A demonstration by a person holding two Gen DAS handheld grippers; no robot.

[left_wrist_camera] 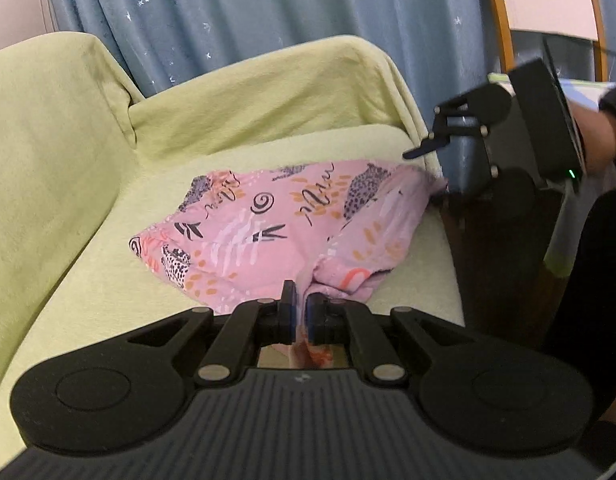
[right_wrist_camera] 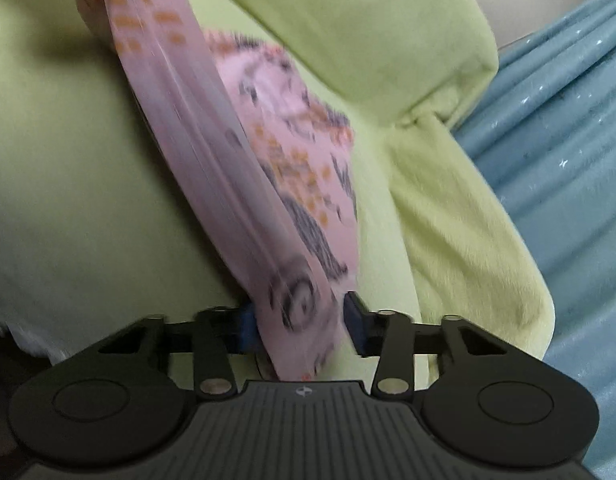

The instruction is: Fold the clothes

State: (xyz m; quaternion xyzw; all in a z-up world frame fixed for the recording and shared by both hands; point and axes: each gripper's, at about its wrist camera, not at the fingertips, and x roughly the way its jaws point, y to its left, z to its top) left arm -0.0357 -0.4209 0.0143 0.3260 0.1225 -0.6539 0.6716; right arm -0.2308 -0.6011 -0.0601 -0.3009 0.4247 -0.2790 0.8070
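My left gripper point(left_wrist_camera: 300, 316) is pinched on the near hem of the pink printed garment point(left_wrist_camera: 267, 224); my right gripper point(right_wrist_camera: 303, 326), jaws half spread, has cloth bunched between them at the far-right corner. Garment sags over the green sofa seat point(left_wrist_camera: 87, 280) near its right edge. Looks thin, limp and light, so I'd hold corners and hems and keep it taut.

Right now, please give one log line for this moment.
left gripper: shut on cloth | right gripper: shut on cloth | cloth partly on sofa

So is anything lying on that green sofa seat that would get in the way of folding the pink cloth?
Nothing visible does. The left gripper and right gripper both already pinch the pink cloth, and the sofa seat around it looks bare.
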